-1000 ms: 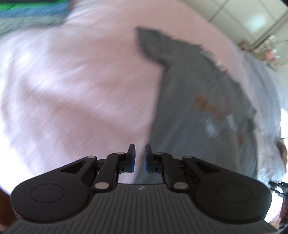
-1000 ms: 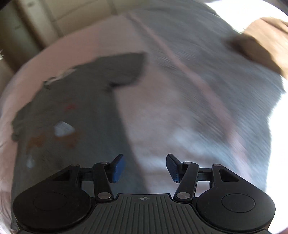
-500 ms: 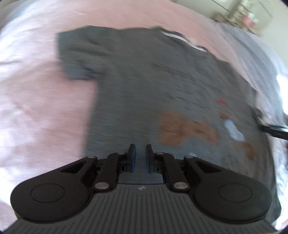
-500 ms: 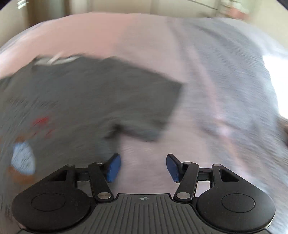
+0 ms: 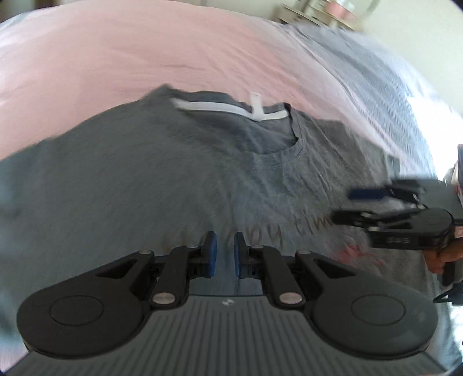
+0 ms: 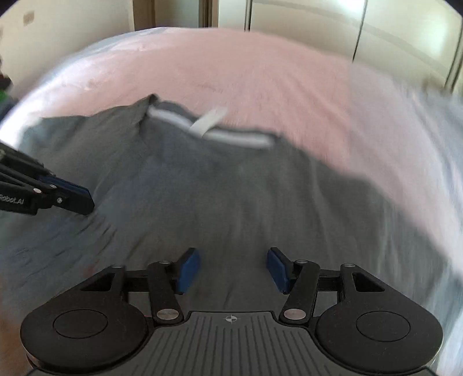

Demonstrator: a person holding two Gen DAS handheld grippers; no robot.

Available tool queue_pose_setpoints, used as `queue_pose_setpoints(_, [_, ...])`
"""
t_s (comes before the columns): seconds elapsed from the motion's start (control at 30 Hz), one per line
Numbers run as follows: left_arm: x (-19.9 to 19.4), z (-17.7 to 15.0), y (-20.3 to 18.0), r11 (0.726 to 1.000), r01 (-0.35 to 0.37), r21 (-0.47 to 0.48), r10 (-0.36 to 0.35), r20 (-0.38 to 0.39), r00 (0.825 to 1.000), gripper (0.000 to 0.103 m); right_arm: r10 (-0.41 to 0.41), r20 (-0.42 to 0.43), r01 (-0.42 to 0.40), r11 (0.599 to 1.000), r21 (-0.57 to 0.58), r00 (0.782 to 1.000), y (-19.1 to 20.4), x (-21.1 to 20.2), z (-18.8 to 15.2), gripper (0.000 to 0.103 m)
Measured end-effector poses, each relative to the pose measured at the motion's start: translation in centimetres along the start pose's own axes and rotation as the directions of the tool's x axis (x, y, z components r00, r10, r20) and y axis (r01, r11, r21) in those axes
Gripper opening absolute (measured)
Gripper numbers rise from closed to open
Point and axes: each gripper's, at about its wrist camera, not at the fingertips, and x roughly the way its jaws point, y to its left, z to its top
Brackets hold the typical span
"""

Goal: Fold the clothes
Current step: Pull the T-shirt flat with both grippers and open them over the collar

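A grey T-shirt [image 5: 144,179] lies flat, front up, on a pink sheet, its collar [image 5: 260,115] with a white band and label at the far side. My left gripper [image 5: 225,248] hovers over the printed chest, its pads almost together with nothing between them. My right gripper [image 6: 233,266] hangs over the shirt's [image 6: 231,202] right half, open and empty. Each gripper shows in the other's view: the right gripper [image 5: 361,205] at the right edge, the left gripper [image 6: 84,199] at the left edge. Both views are motion-blurred.
The pink sheet [image 5: 173,57] covers the bed beyond the collar. A grey-blue striped cover [image 5: 376,75] lies to the right. Pale wardrobe doors [image 6: 318,23] stand behind the bed. A hand [image 5: 437,257] holds the right gripper.
Both grippers have swung in from the shirt's sides and sunk over its chest, now facing the collar. Their jaws have kept the same gaps.
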Motion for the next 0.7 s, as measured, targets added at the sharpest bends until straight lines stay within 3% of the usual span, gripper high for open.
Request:
queue_pose_setpoints(0.1, [2.0, 2.5, 0.9, 1.0, -0.008, 0.025, 0.007, 0.053, 0.999, 0.006, -0.024, 0.054, 0.023, 0.999, 0.027, 0.998, -2.0, 2.7, 2.0, 0.056])
queue_pose_setpoints(0.23, [4.5, 6.7, 2.8, 0.998, -0.057, 0.023, 0.054, 0.131, 0.99, 0.005, -0.041, 0.075, 0.024, 0.977, 0.21, 0.996, -6.5, 6.1, 5.0, 0.056])
queue_pose_setpoints(0.4, [4.6, 9.3, 5.2, 0.995, -0.096, -0.023, 0.099, 0.181, 0.978, 0.006, -0.026, 0.084, -0.008, 0.925, 0.38, 0.996, -12.3, 5.3, 5.0, 0.056])
queue_pose_setpoints(0.47, [2.8, 8.8, 6.2, 0.994, -0.101, -0.029, 0.105, 0.208, 0.972, 0.006, -0.007, 0.105, -0.037, 0.91, 0.412, 0.994, -13.7, 3.0, 3.8, 0.056])
queue_pose_setpoints(0.5, [1.6, 8.1, 6.9, 0.993, -0.11, -0.044, 0.117, 0.219, 0.969, 0.012, 0.004, 0.119, -0.052, 0.912, 0.406, 0.993, -13.8, 1.7, 3.1, 0.056])
queue_pose_setpoints(0.57, [-1.3, 6.2, 8.7, 0.985, -0.137, -0.106, 0.159, 0.23, 0.96, 0.022, 0.016, 0.133, -0.067, 0.918, 0.391, 0.991, -14.0, -0.5, 1.6, 0.056])
queue_pose_setpoints(0.63, [-4.0, 4.0, 10.9, 0.968, -0.165, -0.189, 0.205, 0.219, 0.954, 0.023, 0.033, 0.13, -0.086, 0.902, 0.424, 0.991, -14.4, -1.4, 0.3, 0.057])
queue_pose_setpoints(0.67, [-5.2, 2.8, 11.9, 0.957, -0.19, -0.22, 0.235, 0.201, 0.951, 0.023, 0.037, 0.129, -0.093, 0.885, 0.456, 0.991, -14.9, -1.8, -0.4, 0.059])
queue_pose_setpoints(0.7, [-6.4, 1.7, 12.9, 0.944, -0.214, -0.252, 0.264, 0.182, 0.947, 0.023, 0.045, 0.142, -0.11, 0.864, 0.492, 0.989, -15.4, -2.1, -0.7, 0.067])
